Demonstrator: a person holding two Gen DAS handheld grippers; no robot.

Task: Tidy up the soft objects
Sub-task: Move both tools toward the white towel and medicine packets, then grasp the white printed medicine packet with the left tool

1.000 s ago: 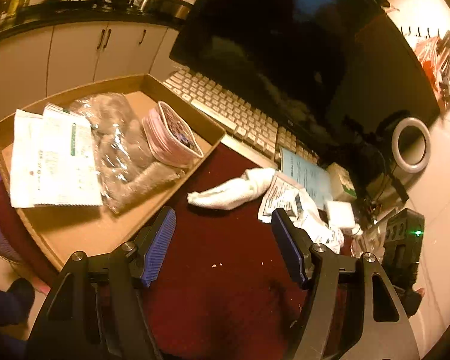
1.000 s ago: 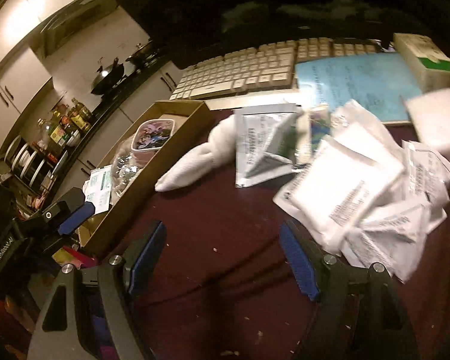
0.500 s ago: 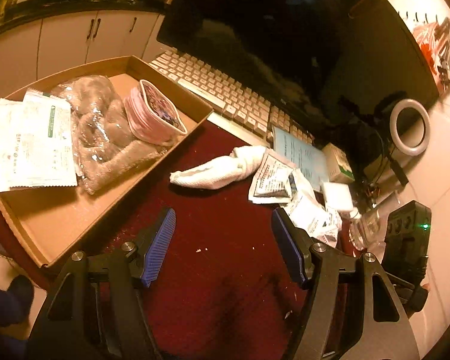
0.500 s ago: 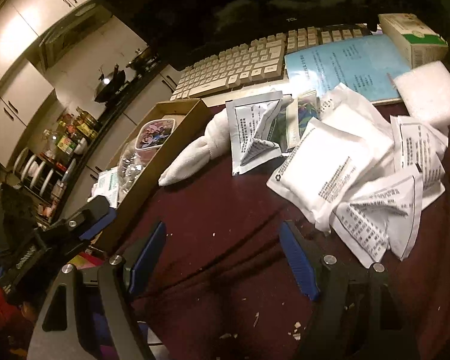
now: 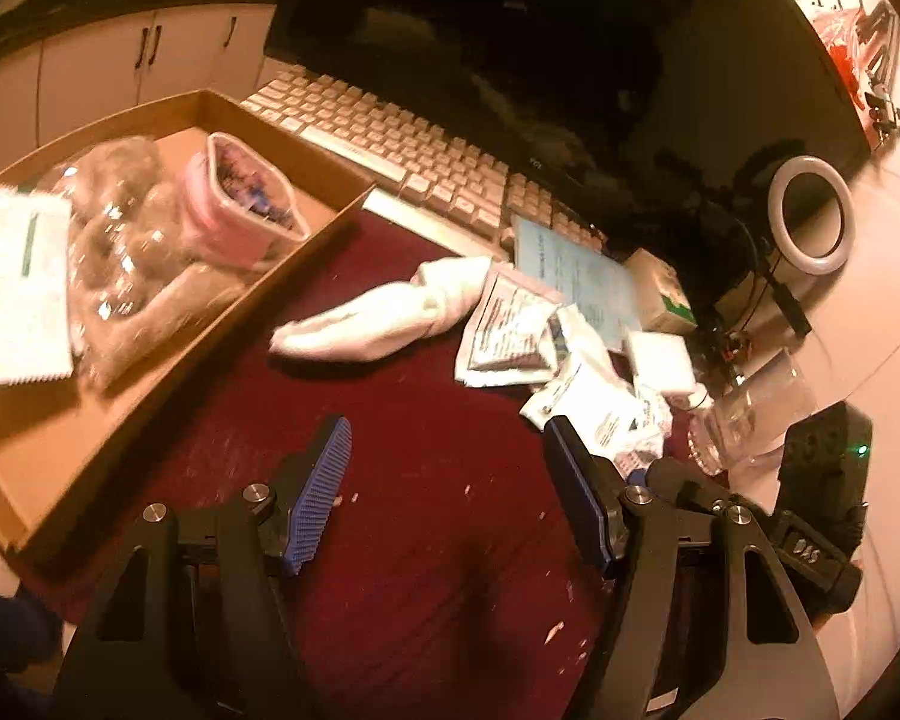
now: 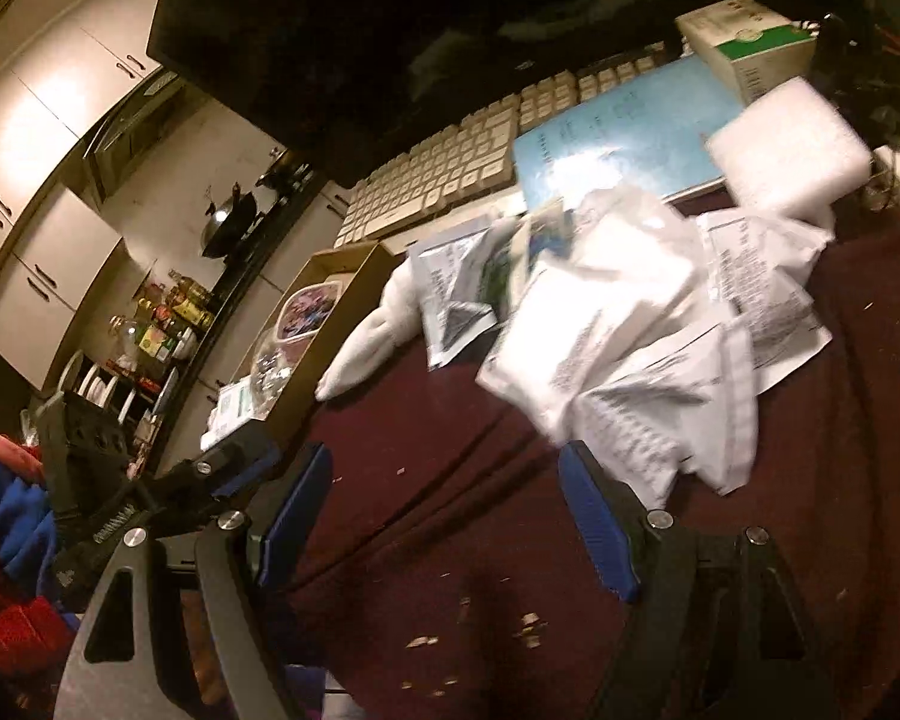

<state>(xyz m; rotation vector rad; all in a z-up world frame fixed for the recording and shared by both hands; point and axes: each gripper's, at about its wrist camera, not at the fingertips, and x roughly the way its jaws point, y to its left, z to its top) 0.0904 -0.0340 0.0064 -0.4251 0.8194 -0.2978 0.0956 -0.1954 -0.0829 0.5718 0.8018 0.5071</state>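
Packets (image 6: 618, 360) lie untouched; left claw (image 5: 447, 468) and right claw (image 6: 447, 501) gape empty.

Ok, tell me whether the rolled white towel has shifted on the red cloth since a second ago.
No. The rolled white towel lies with one end against the printed packet and its tip near the cardboard tray, as before; only the cameras moved.

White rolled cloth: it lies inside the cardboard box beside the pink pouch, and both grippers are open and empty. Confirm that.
Not quite. The white rolled cloth lies outside the cardboard box, on the dark red tabletop, as the left wrist view shows. The pink pouch is in the box, and the left gripper and right gripper are open and empty.
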